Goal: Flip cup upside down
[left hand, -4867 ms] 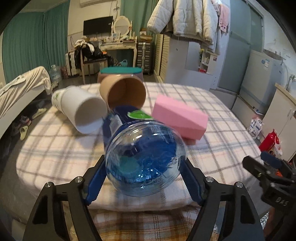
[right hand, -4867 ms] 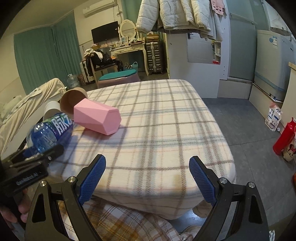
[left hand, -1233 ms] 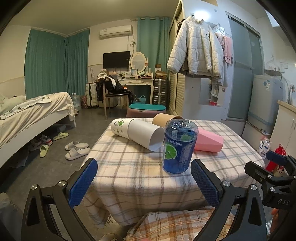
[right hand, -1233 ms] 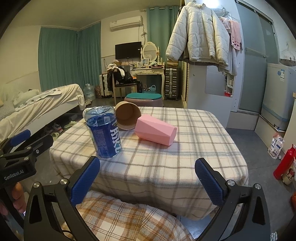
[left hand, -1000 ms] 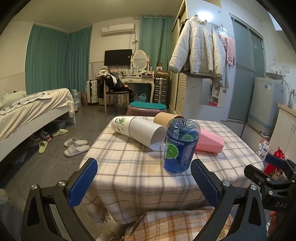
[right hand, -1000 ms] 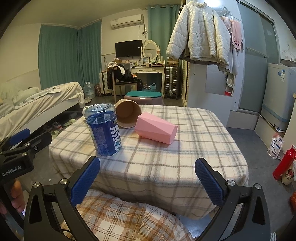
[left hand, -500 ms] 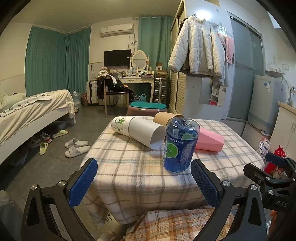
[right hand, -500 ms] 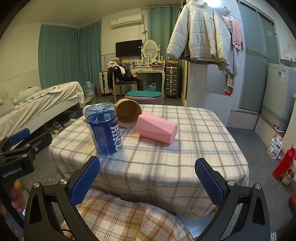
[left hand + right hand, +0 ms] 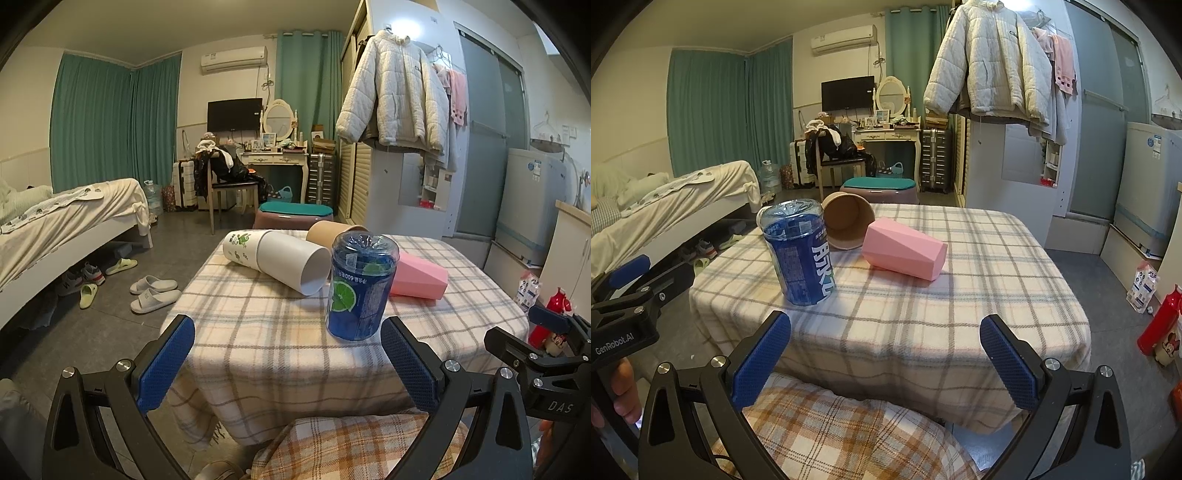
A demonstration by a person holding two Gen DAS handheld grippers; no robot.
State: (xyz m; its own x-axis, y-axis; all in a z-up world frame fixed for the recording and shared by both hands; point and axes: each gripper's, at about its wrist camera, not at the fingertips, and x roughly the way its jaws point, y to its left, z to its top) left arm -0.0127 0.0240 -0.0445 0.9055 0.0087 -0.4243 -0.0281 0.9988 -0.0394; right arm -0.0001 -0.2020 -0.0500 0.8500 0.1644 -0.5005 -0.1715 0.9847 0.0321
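A blue cup (image 9: 360,288) stands upside down on the table (image 9: 258,332), its ribbed base up and its printed label inverted, near the front left part of the checked cloth as seen from the right tongs' camera (image 9: 799,253). Just behind it, a white cup (image 9: 277,260) with green prints lies on its side, open mouth turned toward the blue cup and close beside it. A brown paper cup (image 9: 847,221) also lies on its side right behind the blue cup, mouth facing the front edge, and a faceted pink cup (image 9: 905,253) lies tipped over to the right of the blue cup, a little apart from it. The left tongs (image 9: 286,360) hang in front of the table edge, short of the blue cup, blue pads (image 9: 166,362) spread wide with nothing between them. The right tongs (image 9: 882,360) sit likewise low and in front of the table, to the right of the blue cup, pads (image 9: 1006,365) wide apart and empty. A person's checked trouser knee (image 9: 842,435) shows beneath both tools, and a fingertip (image 9: 624,391) grips the left handle at the edge of the right view. Beyond the blue cup, further back in the room, a white puffer jacket (image 9: 391,107) hangs from a wardrobe, and a bed (image 9: 55,221) lies off to the left
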